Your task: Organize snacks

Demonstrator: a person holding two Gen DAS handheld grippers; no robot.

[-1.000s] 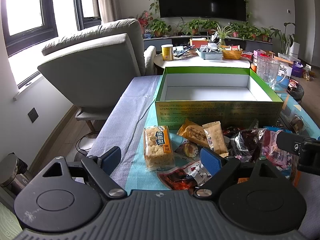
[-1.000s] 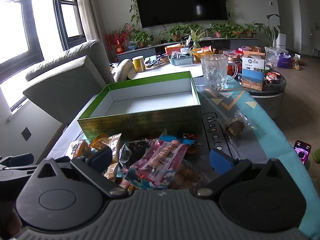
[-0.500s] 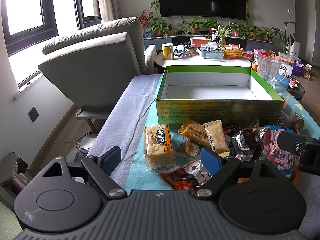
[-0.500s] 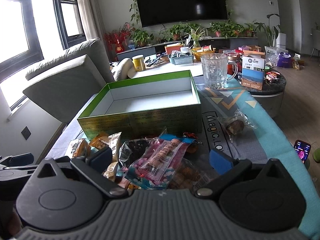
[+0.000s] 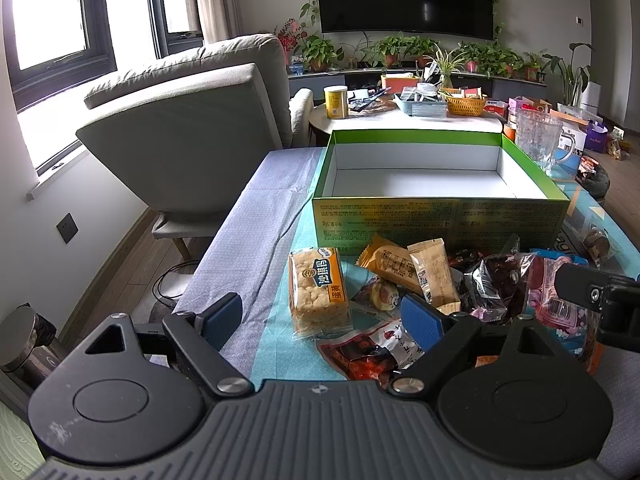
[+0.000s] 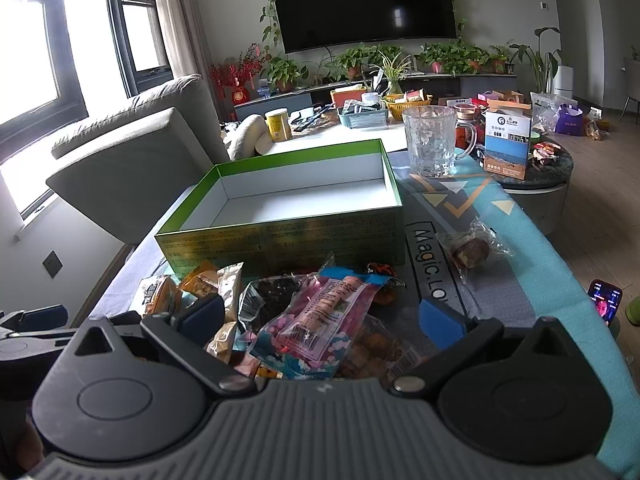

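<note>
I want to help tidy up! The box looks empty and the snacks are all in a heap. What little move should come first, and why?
Probably lower the left gripper onto the rice cracker pack. Its jaws are open and hold nothing, and that pack lies flat right between them at the edge of the pile. The green box behind it is empty, so it could go in there.

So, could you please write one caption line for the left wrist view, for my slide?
Open left gripper hovers over wrapped snacks lying before an empty green box on the table.
</note>
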